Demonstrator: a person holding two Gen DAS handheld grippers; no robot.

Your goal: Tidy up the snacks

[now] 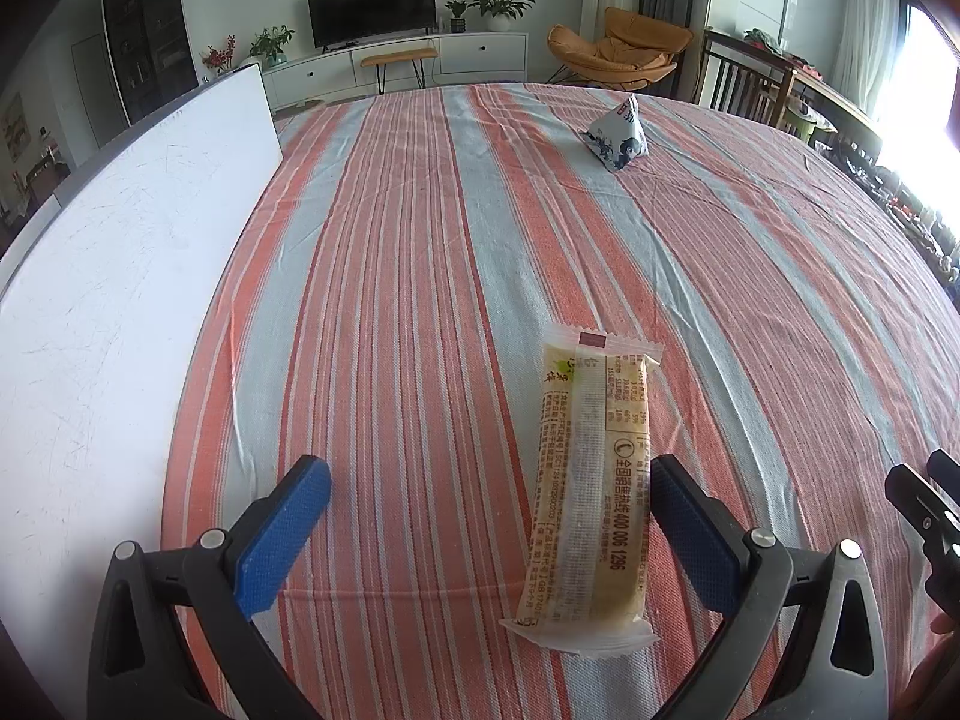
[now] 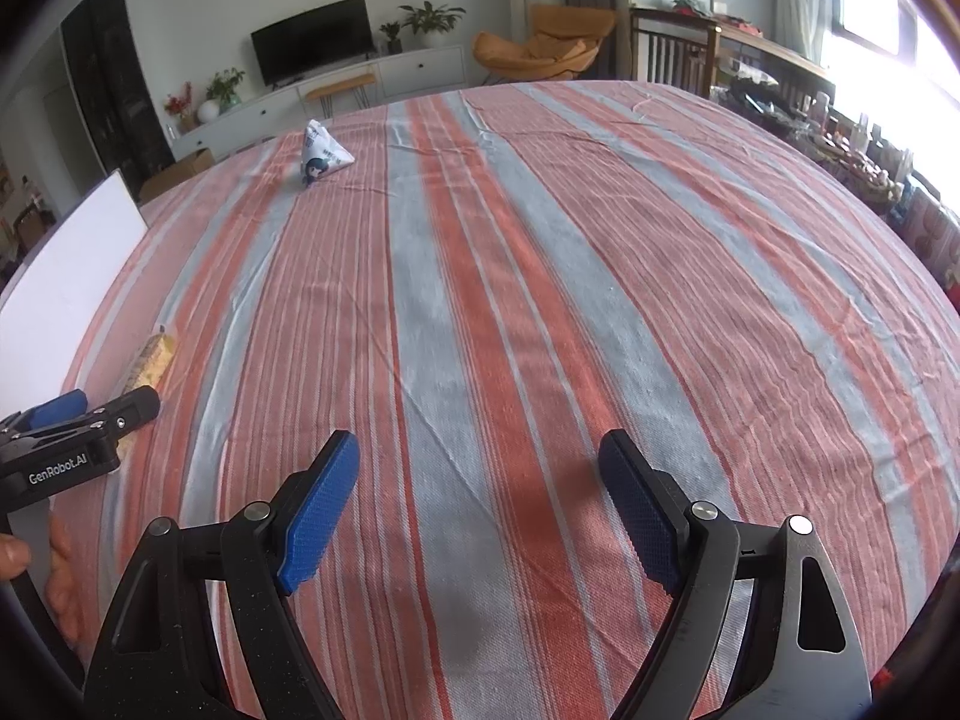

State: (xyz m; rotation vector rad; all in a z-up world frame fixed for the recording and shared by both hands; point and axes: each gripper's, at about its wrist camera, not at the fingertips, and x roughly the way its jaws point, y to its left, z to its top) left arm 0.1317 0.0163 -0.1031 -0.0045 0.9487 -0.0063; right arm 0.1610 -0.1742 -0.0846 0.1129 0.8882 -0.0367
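Yellowish snack bar point(image 1: 587, 498) in clear wrapper, flat on the striped tablecloth point(image 1: 420, 300), between the left gripper's point(image 1: 489, 495) spread fingers.

Bar lies lengthwise along the stripes, close to the right-hand blue pad point(image 1: 690, 534), well apart from the other pad; contact with the near pad can't be confirmed. Left jaws wide apart, gripping nothing. Right gripper point(image 2: 479, 495) sits beside it over bare cloth, jaws also wide, nothing between them. Triangular white-and-blue snack pouch point(image 1: 618, 135) stands near the far edge, well apart from both grippers. White board point(image 1: 120, 276) lies along the cloth's left side. Behind: TV point(image 1: 372, 6), orange chair point(image 1: 624, 51).
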